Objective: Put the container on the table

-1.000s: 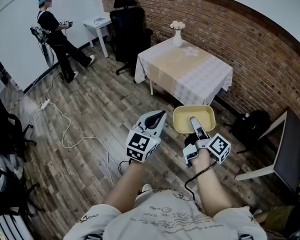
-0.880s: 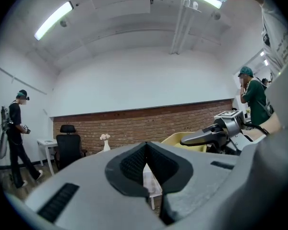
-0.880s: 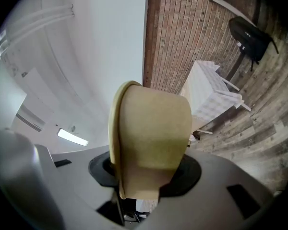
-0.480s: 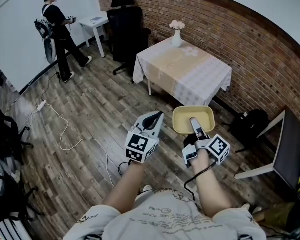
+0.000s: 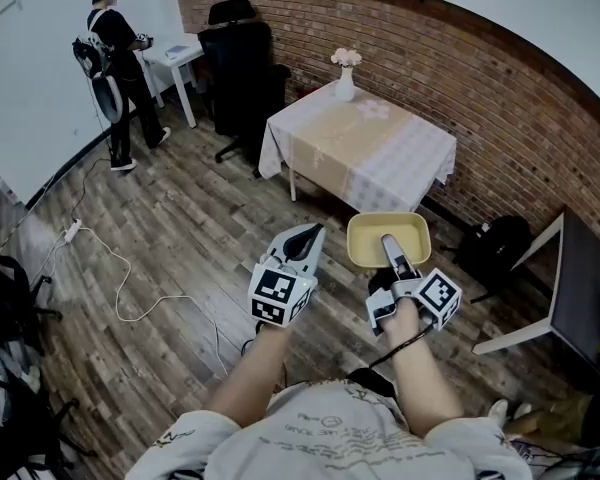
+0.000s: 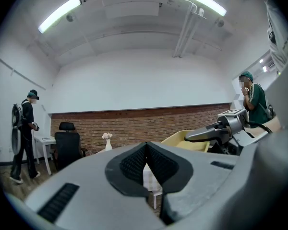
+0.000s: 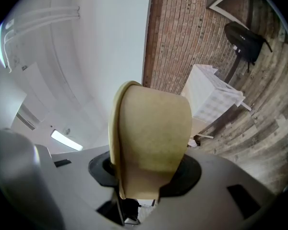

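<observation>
Far off to the left of the left gripper [image 5: 308, 234], another person [image 5: 113, 56] stands at a small white desk [image 5: 172, 50] by the wall. The left forearm [image 5: 248, 370] reaches straight out from the body, bare below the sleeve, and carries that gripper level and pointing ahead, with its marker cube [image 5: 278, 294] facing up. Its jaws are pressed together at the tips and have nothing between them. A white cable [image 5: 130, 268] trails over the wooden floor to its left. Ahead of its tips stands a black office chair [image 5: 236, 56].

Just to its right, and apart from it, the right forearm [image 5: 422, 368] runs forward alongside the left one. The right gripper [image 5: 388, 242] also points level, and its jaws are clamped on the near wall of the container [image 5: 365, 242], a shallow yellow tray. One jaw lies inside the tray and the other is under it. The tray sticks out past the gripper's tips, in the air above the floor, with its open side up. The right gripper view shows its wall gripped edge-on between the pads [image 7: 98, 169].

Beyond the tray, well ahead of both grippers, stands the table [image 5: 365, 148] in a white cloth, and a vase of flowers [image 5: 345, 72] sits on its far edge. To the right of the right gripper, a black bag [image 5: 492, 248] lies by the brick wall.
</observation>
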{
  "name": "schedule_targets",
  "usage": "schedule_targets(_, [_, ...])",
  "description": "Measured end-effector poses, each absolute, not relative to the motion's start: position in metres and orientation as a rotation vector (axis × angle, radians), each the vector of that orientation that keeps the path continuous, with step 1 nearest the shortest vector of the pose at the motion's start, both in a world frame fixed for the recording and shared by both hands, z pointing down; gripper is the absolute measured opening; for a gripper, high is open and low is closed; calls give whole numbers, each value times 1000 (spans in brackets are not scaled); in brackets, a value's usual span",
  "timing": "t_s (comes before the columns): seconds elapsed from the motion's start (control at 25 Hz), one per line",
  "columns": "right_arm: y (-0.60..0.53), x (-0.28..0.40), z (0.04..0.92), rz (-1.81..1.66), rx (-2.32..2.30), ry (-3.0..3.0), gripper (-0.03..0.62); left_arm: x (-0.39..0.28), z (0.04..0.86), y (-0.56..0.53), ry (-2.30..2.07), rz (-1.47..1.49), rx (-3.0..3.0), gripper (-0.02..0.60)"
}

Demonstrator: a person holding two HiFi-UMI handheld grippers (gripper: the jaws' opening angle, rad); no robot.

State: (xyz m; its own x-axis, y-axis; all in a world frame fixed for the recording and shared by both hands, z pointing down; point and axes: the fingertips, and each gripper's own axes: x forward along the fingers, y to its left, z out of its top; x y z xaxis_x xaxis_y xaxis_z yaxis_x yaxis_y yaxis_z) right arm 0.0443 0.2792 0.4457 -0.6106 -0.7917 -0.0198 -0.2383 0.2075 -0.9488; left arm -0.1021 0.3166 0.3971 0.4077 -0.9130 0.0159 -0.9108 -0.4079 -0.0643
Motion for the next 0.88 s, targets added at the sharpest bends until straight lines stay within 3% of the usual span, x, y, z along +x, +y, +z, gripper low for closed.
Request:
schedule_targets(0.52, [226,30,456,-1390,-943,1960,173,-119,411,266,1683,-81,-2587,6])
schedule_targets(0.88, [138,35,479,-1406,-954,1930,173,-118,427,175,1688,-101,-2605,6])
